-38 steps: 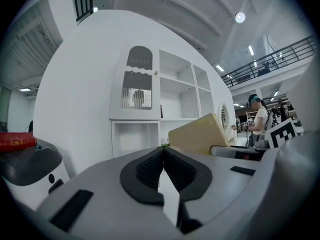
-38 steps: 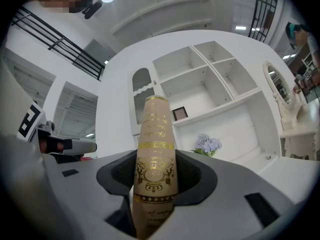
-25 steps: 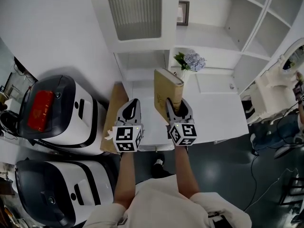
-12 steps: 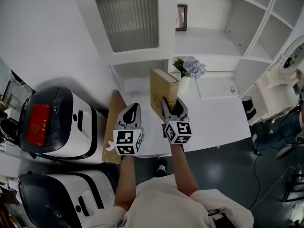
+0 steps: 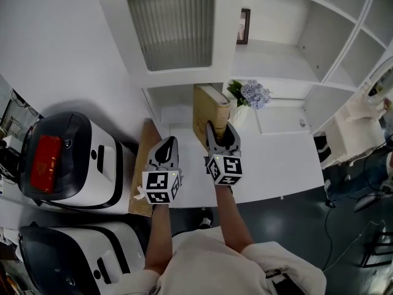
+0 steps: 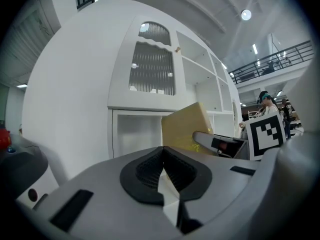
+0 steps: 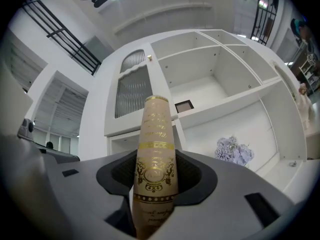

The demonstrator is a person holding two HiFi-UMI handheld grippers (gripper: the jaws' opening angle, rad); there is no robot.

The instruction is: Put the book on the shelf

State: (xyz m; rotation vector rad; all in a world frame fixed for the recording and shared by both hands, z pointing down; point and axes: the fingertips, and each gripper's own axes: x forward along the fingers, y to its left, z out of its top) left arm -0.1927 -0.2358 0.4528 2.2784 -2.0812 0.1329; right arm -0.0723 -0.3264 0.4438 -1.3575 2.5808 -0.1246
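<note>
A tan hardback book (image 5: 206, 110) stands upright in my right gripper (image 5: 216, 135), which is shut on its lower end, above the white table (image 5: 276, 158). In the right gripper view its gold-printed spine (image 7: 155, 154) rises between the dark pads of the right gripper (image 7: 156, 179), pointing at the white shelf unit (image 7: 225, 84). The shelf unit (image 5: 276, 48) rises behind the table with open compartments. My left gripper (image 5: 167, 144) hovers beside the book to its left, shut and holding nothing. The left gripper view shows that left gripper (image 6: 163, 170) with the book (image 6: 186, 128) at its right.
A vase of pale blue flowers (image 5: 253, 94) stands at the back of the table just right of the book. A small framed picture (image 5: 244, 26) sits on a shelf. A brown board (image 5: 142, 165) leans at the table's left edge. White machines (image 5: 67, 158) stand on the left.
Both grippers have drifted slightly left and toward the shelf unit, the book still upright in the right one. The jaws have not changed.
</note>
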